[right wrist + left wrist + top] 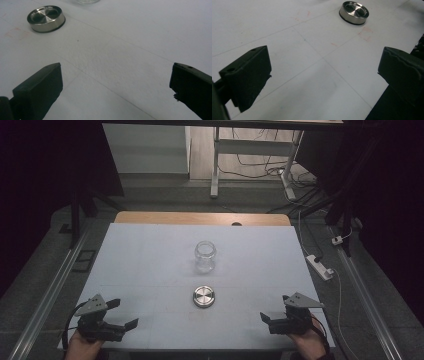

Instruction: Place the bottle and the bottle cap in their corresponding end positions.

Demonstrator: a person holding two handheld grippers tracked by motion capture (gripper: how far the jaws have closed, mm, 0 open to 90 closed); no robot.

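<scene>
A clear glass jar (pixel 205 256) stands upright and lidless in the middle of the white table (pixel 150 265). In front of it lies a round metal lid (pixel 204 296) (pixel 354 12) (pixel 46 18), flat on the table. My left gripper (pixel 123 313) (pixel 322 67) rests open at the near left corner, well left of the lid, with nothing between its jaws. My right gripper (pixel 274 307) (pixel 116 77) rests open at the near right corner, also apart from the lid. The jar's base (pixel 86 1) just shows at the top edge of the right gripper view.
The table's near edge (pixel 372 110) runs close under the left gripper. A wooden strip (pixel 200 218) borders the far side of the table. A power strip (pixel 320 266) and cables lie on the floor at the right; a white desk frame (pixel 250 150) stands beyond.
</scene>
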